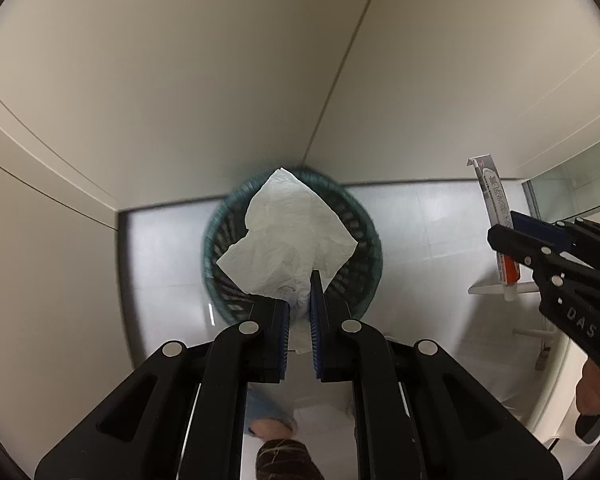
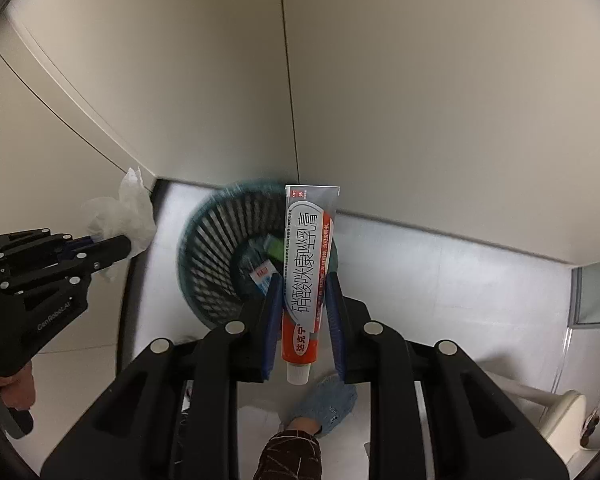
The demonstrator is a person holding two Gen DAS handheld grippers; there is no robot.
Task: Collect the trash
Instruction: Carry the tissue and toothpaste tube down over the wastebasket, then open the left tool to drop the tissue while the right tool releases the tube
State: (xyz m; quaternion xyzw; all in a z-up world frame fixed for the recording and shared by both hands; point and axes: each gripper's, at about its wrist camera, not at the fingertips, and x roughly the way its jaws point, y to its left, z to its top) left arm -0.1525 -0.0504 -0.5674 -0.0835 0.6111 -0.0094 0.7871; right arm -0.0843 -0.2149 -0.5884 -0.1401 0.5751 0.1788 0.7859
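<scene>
A crumpled white tissue [image 1: 288, 232] hangs from my left gripper [image 1: 299, 292], which is shut on its lower edge, right above a round teal slatted wastebasket [image 1: 364, 240] on the floor in the corner. In the right wrist view my right gripper [image 2: 303, 292] is shut on a silver and orange ointment tube [image 2: 308, 268], cap toward the camera, over the same wastebasket [image 2: 208, 256]. The basket holds some small packaging [image 2: 262, 272]. Each gripper also shows in the other's view: the tube [image 1: 496, 204] at the right, the tissue [image 2: 128, 208] at the left.
Beige wall panels [image 1: 220, 80] meet in the corner behind the basket. The floor [image 2: 440, 280] is pale grey tile. A white stand [image 1: 500, 290] and a glass panel [image 2: 596, 296] are at the right. The person's slippered foot [image 2: 328, 404] stands near the basket.
</scene>
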